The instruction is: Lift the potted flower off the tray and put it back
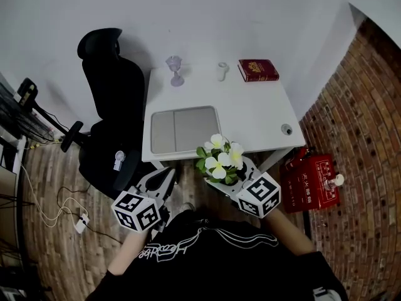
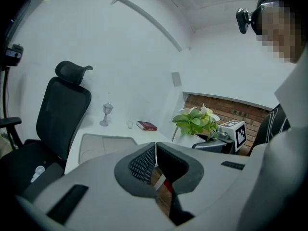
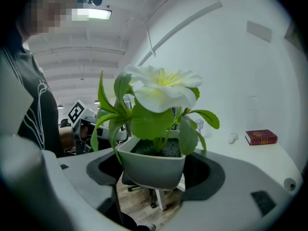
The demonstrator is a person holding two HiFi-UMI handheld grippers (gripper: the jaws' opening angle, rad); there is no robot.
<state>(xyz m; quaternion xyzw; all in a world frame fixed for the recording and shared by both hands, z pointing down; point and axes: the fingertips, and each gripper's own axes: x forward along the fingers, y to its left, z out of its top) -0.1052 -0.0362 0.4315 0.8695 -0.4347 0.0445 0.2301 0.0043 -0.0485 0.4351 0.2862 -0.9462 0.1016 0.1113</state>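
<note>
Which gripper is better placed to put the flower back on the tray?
Right. The right gripper clamps the potted flower, held in the air just short of the tray. The left gripper is shut and empty.

One overhead, two low; shared table (image 1: pixel 250 111)

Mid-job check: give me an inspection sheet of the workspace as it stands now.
Surface: white table.
Job's things: grey tray empty on the table; potted flower held off it, at the table's near edge.
Clutter: goblet, small cup, red book along the far edge.
Grippers: right gripper shut on the potted flower; left gripper shut, empty.
Cables: loose cables on the floor, left.
Surroundings: black chair left, red box on the floor, right.
</note>
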